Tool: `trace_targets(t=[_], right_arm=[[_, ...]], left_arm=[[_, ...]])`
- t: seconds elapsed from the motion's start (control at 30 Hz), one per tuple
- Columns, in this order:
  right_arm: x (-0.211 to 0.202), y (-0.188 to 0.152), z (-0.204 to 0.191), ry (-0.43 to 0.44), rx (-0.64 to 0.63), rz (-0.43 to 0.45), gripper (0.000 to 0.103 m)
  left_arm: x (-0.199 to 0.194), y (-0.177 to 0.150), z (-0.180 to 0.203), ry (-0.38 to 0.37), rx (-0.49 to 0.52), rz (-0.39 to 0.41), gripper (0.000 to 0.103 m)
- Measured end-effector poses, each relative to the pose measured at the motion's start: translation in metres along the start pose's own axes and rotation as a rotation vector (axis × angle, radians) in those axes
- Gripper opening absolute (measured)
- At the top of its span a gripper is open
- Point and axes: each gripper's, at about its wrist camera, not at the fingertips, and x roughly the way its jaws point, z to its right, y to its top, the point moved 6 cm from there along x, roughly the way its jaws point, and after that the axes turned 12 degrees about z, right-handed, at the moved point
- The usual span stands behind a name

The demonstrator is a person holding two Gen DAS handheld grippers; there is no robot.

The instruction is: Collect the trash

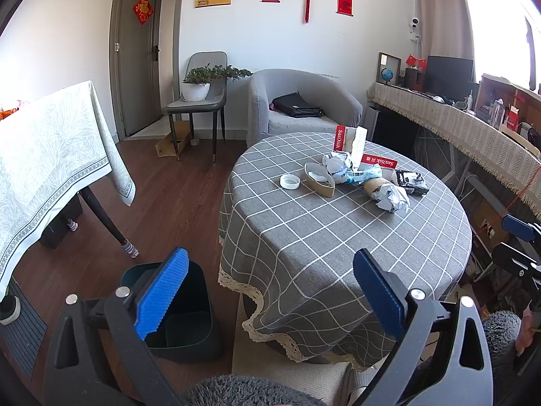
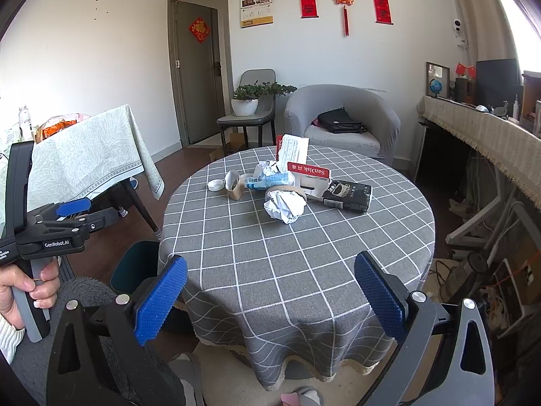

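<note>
L gripper (image 1: 270, 291): fingers wide apart, nothing betw them; near edge of table, over the bin side.
R gripper (image 2: 270, 296): fingers wide, holding nothing; near edge of round table (image 2: 304, 253).
Trash: clustered at far centre of table w/ grey check cloth: crumpled paper (image 2: 285, 207), white cap (image 2: 216, 185) at left, tape roll (image 2: 234, 184), black packet (image 2: 348, 195) at right, SanDisk card (image 2: 309, 171).
Bin (image 1: 189, 318): dark green, on floor just left of table, near side.

The round table (image 2: 236, 264) hides most of the dark bin (image 2: 135, 267) beside it.
</note>
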Motion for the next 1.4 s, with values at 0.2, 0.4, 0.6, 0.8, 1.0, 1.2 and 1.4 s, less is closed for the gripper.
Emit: trace_targets(t=[0.2, 0.4, 0.6, 0.8, 1.0, 1.2, 1.4], right_arm=[[0.001, -0.0001, 0.0003, 0.0, 0.005, -0.001, 0.1], [0.0012, -0.0005, 0.0005, 0.0, 0.005, 0.0, 0.1], [0.001, -0.0003, 0.0004, 0.0, 0.006, 0.0, 0.1], [0.0011, -0.0006, -0.0002, 0.001, 0.002, 0.001, 0.1], [0.0008, -0.0006, -0.002, 0.0, -0.004, 0.001, 0.1], [0.0009, -0.0003, -0.0014, 0.0, -0.004, 0.001, 0.1], [0.0014, -0.0009, -0.0022, 0.002, 0.003, 0.002, 0.1]], left_arm=[[-0.0003, -0.0003, 0.0005, 0.001, 0.0, 0.001, 0.1], [-0.0004, -0.0005, 0.0007, 0.001, 0.001, 0.001, 0.1], [-0.0004, -0.0005, 0.0006, 0.001, 0.0, 0.001, 0.1], [-0.0003, -0.0005, 0.0004, 0.002, 0.001, 0.001, 0.1], [-0.0004, -0.0005, 0.0007, 0.002, 0.001, 0.001, 0.1], [-0.0004, -0.0005, 0.0007, 0.001, 0.002, 0.001, 0.1], [-0.0003, -0.0004, 0.0008, 0.002, 0.001, 0.0, 0.1]])
